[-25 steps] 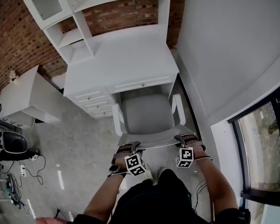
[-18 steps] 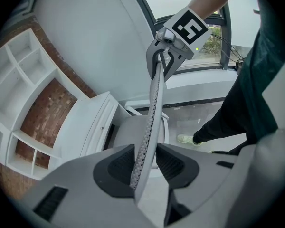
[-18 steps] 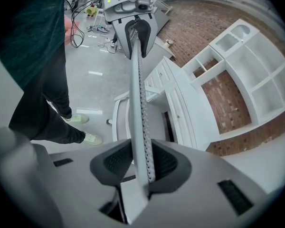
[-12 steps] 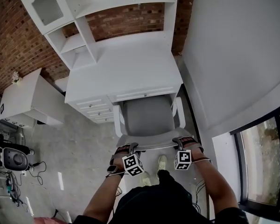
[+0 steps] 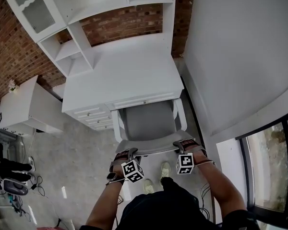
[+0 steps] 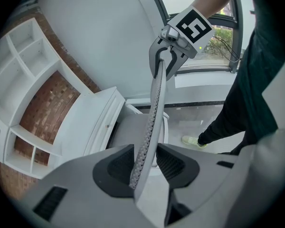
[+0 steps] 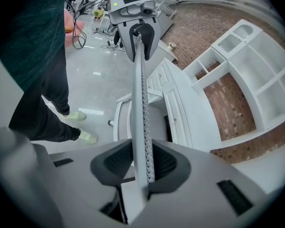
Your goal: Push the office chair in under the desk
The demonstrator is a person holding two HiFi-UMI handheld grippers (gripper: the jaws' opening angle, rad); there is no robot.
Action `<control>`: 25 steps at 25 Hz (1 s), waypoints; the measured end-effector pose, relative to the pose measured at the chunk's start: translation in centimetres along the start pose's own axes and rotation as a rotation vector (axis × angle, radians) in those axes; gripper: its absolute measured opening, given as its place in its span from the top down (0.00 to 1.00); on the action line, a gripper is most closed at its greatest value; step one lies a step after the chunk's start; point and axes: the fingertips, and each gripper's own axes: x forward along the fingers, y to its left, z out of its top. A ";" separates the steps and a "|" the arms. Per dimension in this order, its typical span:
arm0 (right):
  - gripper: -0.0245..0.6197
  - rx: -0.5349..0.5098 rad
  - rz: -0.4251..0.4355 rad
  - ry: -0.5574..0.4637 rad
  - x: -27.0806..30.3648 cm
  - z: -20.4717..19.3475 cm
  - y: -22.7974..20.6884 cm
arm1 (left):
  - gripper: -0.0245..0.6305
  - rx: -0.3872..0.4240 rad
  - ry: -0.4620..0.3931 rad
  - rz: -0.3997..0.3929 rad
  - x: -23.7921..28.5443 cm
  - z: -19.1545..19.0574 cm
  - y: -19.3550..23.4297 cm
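Left fingers (image 6: 118, 166): closed on the top edge of the backrest (image 6: 154, 108). The rim runs straight up between the two pads, mesh face toward the pad at frame left. Left gripper (image 6: 145, 160) angles steeply down, with its marker cube just behind the rim in the head view.

Right fingers (image 7: 115, 163): same story, narrow and clamped on that same rim. Mesh faces the pad at frame right. Right gripper (image 7: 143, 163) is also pitched down. The two grippers sit well apart along the rim, one near each end, and each gripper view shows the other one at the far end.

Office chair (image 5: 146, 121): grey seat and white armrests, just below frame centre in the head view, backrest toward the person. Its front edge meets the front edge of the white tabletop (image 5: 129, 71), in the opening right of the drawer stack (image 5: 93, 116). Most of the seat and both armrests sit outside that edge.

Surroundings: a white shelf unit (image 5: 69, 49) on the tabletop runs to the upper left, against a brick wall (image 5: 122, 20). A plain white wall fills the frame right, with a dark-framed window (image 5: 271, 162) at lower right. A low white cabinet (image 5: 24, 107) stands at the left edge, with cables and gear on the grey floor (image 5: 81, 162) below it. The person's pale shoes (image 5: 165, 168) are on the floor just under the backrest.
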 end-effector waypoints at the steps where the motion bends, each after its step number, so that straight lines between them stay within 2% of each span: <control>1: 0.82 0.000 0.004 -0.003 0.0 -0.1 -0.2 | 0.74 -0.001 0.001 -0.002 0.1 0.1 0.2; 7: 0.83 0.004 0.016 -0.015 0.1 -0.2 -0.4 | 0.74 0.007 -0.008 -0.014 0.2 0.3 0.6; 12: 0.82 0.017 0.007 -0.030 0.3 0.0 -0.4 | 0.72 -0.017 -0.022 -0.005 0.2 0.1 0.7; 25: 0.78 0.161 -0.032 -0.045 -1.5 0.1 -0.8 | 0.72 -0.124 -0.113 0.011 -1.8 1.1 0.7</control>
